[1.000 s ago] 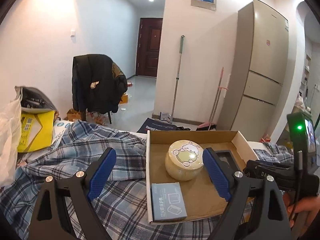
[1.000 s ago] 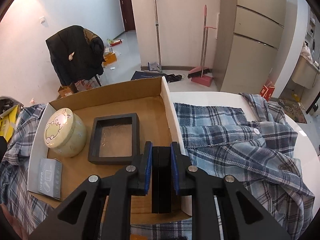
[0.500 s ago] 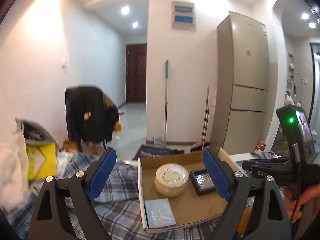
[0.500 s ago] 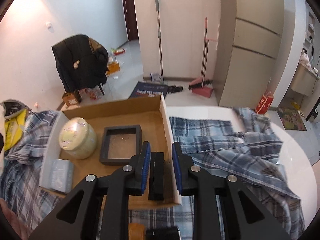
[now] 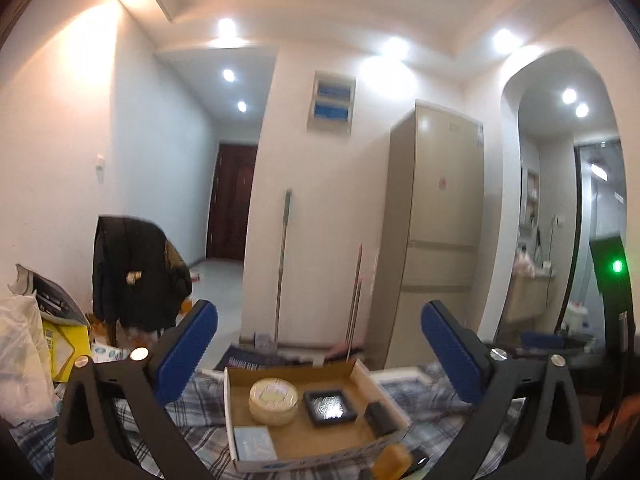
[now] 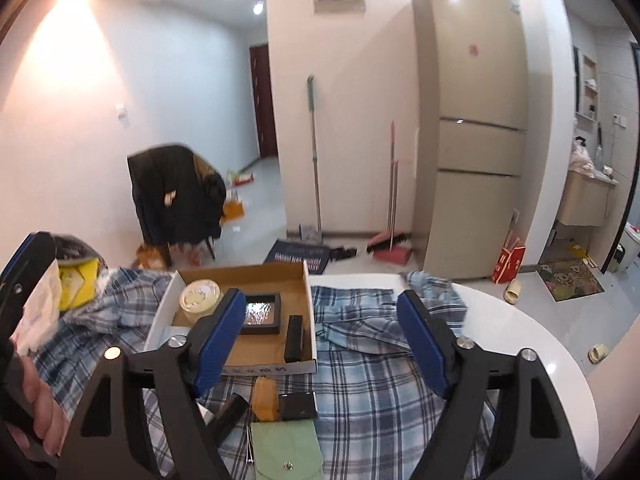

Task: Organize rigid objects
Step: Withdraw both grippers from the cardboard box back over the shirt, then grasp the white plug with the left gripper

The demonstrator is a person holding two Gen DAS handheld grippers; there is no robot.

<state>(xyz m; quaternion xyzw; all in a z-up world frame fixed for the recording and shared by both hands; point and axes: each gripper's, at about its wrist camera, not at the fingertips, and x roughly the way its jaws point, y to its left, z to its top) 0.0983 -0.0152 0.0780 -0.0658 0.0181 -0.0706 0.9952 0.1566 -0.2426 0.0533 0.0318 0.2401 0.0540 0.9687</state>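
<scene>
Green pouch (image 6: 286, 449), amber block (image 6: 266, 398) before cardboard box (image 6: 270, 368)

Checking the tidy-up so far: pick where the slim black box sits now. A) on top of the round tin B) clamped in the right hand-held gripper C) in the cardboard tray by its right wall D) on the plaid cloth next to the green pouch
C: the slim black box rests inside the cardboard tray against its right wall, and the right hand-held gripper stands open with nothing between its pads.

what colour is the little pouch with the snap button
Light green pouch, best seen in the right wrist view.
</scene>
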